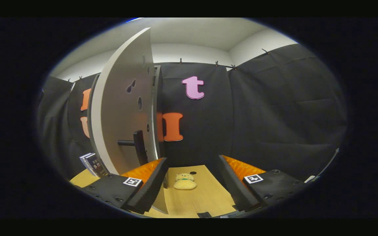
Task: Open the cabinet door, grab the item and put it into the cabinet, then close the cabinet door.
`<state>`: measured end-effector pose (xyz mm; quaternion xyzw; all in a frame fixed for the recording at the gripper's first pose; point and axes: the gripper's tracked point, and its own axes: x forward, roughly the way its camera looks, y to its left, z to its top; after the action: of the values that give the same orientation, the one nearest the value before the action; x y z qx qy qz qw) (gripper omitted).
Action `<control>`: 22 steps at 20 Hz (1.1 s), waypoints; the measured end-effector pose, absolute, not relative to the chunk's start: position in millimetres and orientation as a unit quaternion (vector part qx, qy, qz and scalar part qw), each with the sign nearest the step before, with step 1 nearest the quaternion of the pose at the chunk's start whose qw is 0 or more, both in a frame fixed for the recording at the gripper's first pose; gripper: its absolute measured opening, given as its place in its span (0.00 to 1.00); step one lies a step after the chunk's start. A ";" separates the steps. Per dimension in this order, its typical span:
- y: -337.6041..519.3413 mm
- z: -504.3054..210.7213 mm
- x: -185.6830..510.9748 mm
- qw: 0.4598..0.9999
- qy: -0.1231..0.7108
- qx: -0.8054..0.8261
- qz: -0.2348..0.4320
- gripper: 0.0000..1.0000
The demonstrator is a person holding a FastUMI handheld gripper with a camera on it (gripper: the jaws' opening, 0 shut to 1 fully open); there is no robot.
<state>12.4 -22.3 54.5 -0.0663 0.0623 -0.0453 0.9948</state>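
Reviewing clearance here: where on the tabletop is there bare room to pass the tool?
The open tool has bare table between its fingers, short of the plush toy. More bare wood lies right of the toy. It is crowded leftward: the open cabinet door, its handle and the books.

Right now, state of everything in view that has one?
cabinet door: swung open, seen nearly edge-on
door handle: free, nothing gripping it
plush toy: lying on the wooden table, ahead of the fingers, not grasped
books: standing left of the door
gripper: open, holding nothing
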 end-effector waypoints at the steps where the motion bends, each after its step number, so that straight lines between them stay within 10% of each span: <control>1: -25.2 55.7 18.5 0.994 0.059 -0.074 -0.049 0.95; 22: 80.2 47.6 10.0 0.994 0.052 -0.093 -0.039 0.91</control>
<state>10.0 80.2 47.6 -0.0927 0.0522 -0.0391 0.9936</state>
